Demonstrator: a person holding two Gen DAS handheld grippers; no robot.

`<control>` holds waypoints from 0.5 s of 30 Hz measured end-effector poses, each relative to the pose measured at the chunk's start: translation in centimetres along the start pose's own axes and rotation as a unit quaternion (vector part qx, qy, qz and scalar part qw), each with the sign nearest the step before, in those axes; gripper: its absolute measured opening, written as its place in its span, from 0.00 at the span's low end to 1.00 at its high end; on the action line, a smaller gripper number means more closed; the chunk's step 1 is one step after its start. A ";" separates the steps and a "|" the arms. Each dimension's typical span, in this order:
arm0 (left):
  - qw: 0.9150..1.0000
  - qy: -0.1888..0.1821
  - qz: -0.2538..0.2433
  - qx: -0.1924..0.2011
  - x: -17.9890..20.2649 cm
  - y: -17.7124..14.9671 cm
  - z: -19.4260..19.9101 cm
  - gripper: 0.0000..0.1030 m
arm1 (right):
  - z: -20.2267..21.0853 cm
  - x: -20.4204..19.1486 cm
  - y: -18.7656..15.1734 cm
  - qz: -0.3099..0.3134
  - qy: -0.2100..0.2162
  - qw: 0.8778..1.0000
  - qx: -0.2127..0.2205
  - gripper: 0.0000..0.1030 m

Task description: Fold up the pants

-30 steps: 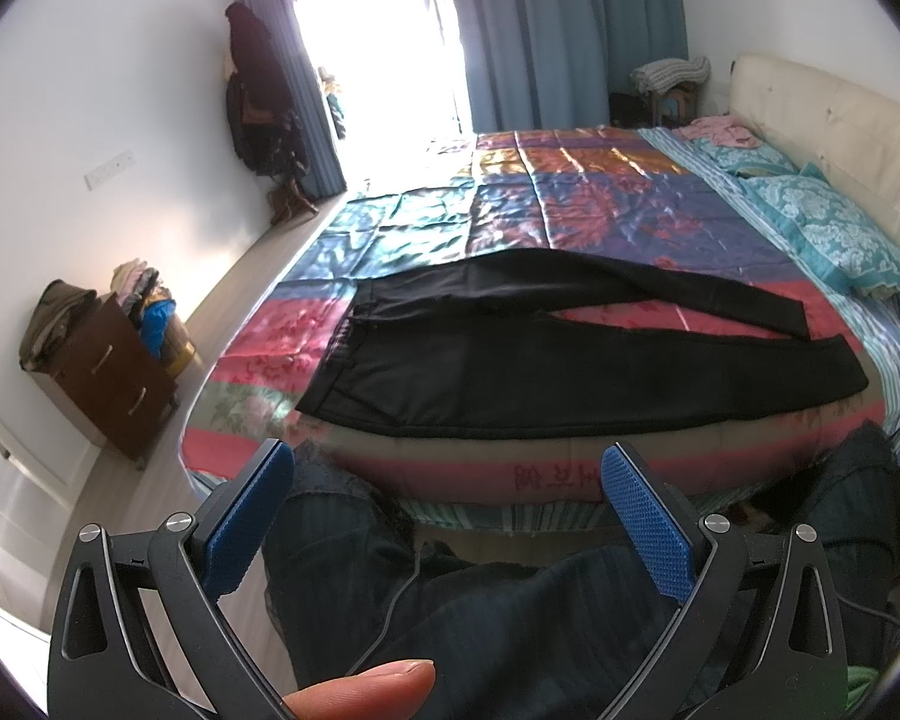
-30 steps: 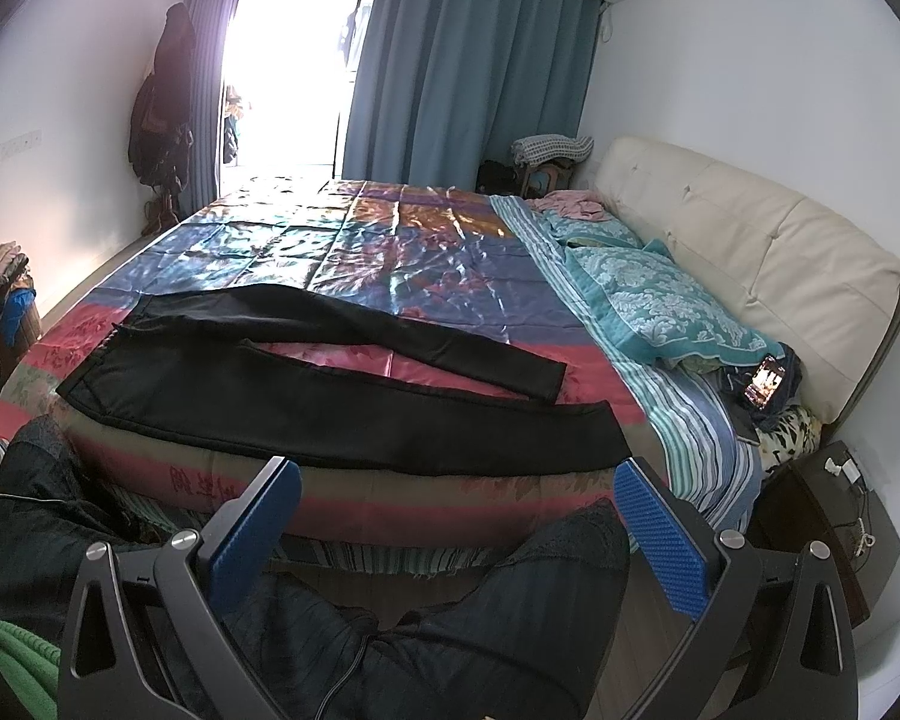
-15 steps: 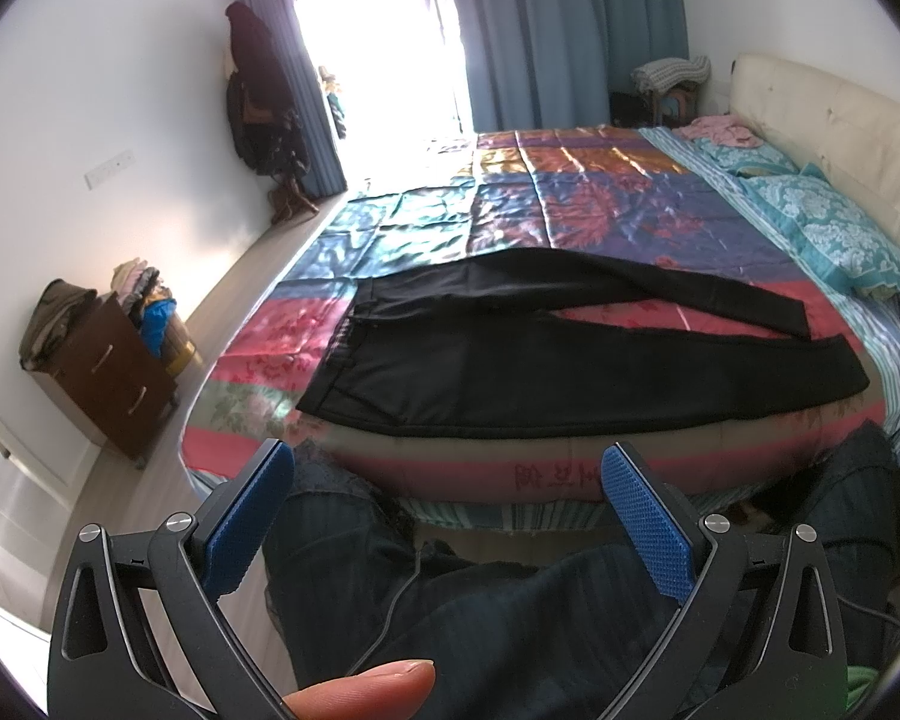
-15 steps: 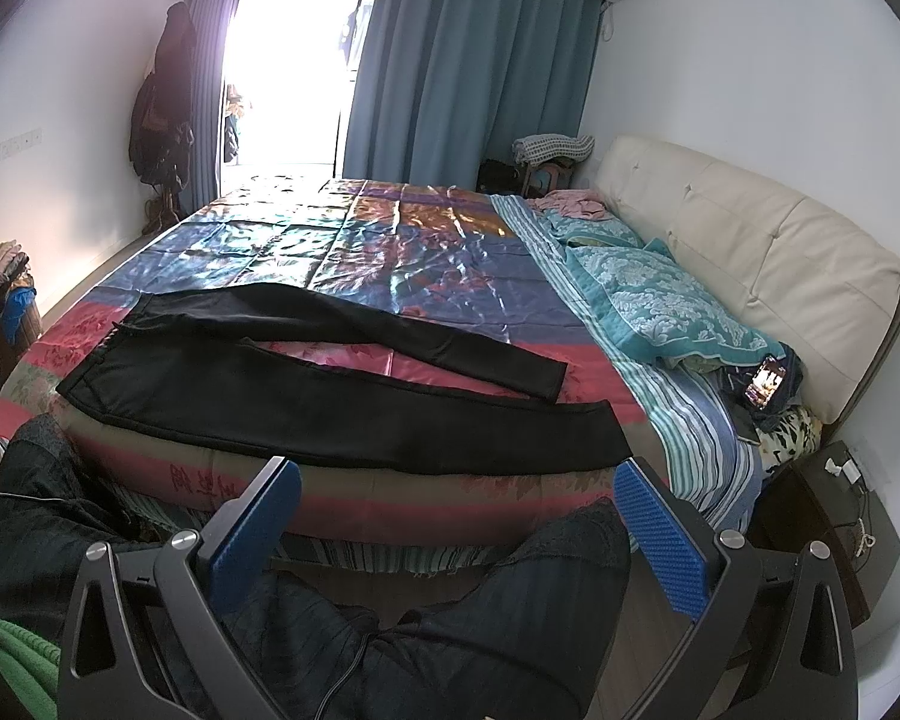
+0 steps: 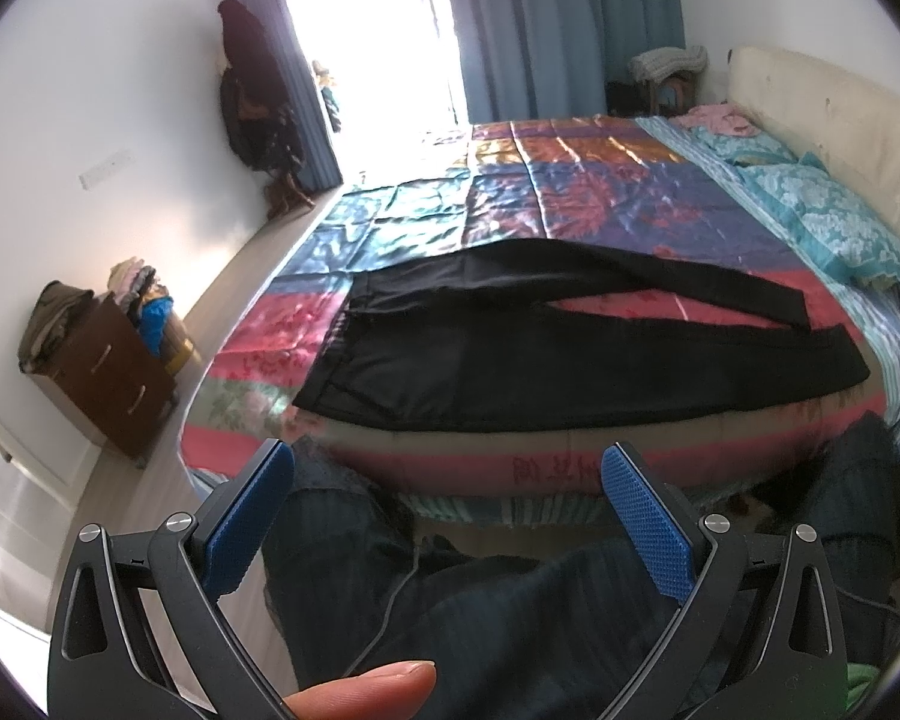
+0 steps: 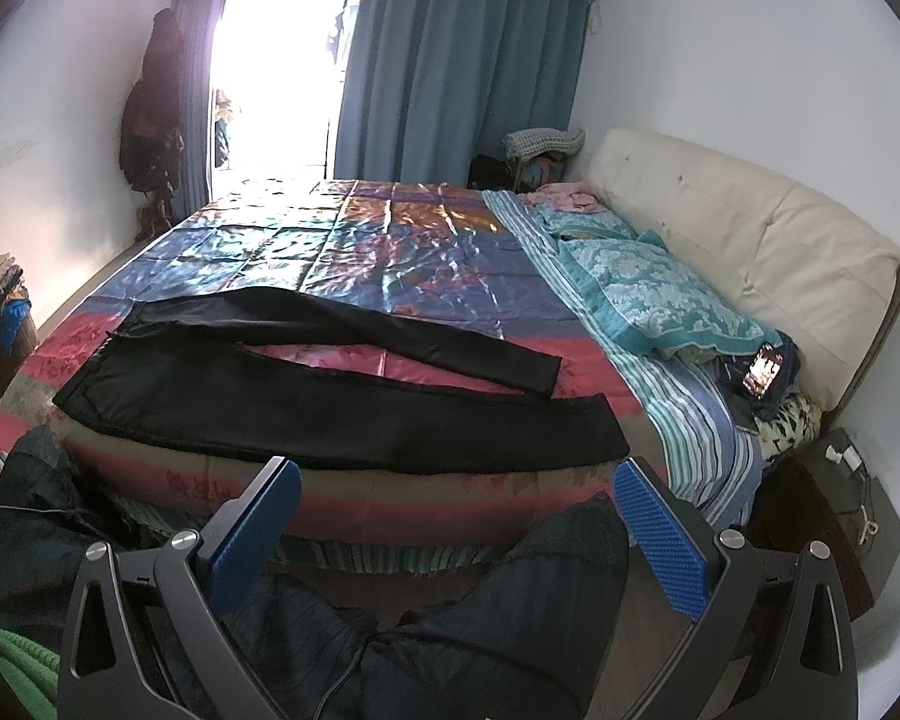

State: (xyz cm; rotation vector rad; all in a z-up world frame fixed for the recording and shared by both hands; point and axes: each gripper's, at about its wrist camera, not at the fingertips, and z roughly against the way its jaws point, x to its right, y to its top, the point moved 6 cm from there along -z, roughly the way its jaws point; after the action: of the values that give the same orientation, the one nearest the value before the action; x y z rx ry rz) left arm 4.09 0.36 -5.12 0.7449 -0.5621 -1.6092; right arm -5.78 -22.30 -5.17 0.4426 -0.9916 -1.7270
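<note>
Black pants (image 5: 570,354) lay flat across the near part of the bed (image 5: 570,192), waistband toward 9 o'clock, hems toward 3 o'clock, the two legs splayed apart in a narrow V. The near leg ran right along the mattress edge. Neither gripper touched them. The left gripper (image 5: 444,516) hung low at 6 o'clock with its jaws spread wide and empty; the right gripper (image 6: 456,516) did likewise, also released, both short of the bed above the person's knees (image 5: 480,600).

Judged from that layout, the main risk was the satin cover (image 6: 342,246): it looked slick, so a pull on one leg could drag the whole garment, or the cover with it, and spoil the alignment. The near leg, so close to the edge, could slide off toward the floor if nudged. Thin dark fabric lying flat also invited a pinch that caught the cover underneath, or only one layer. Uneven hems would then leave a crooked fold.
</note>
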 end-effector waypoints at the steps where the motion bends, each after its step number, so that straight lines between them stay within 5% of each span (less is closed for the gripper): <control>1: 1.000 0.000 0.000 0.000 0.0 0.0 0.0 1.00 | 0.0 0.0 -0.1 -0.001 -0.002 1.000 -0.001 1.00; 15: 1.000 0.002 0.000 -0.008 0.5 -0.6 0.0 1.00 | -0.1 0.1 0.6 0.011 0.003 1.000 -0.004 1.00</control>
State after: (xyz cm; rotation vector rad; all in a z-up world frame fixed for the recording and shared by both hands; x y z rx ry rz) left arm 3.70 0.00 -5.61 0.7362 -0.5452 -1.6101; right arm -5.39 -22.53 -4.72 0.4300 -0.9818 -1.7078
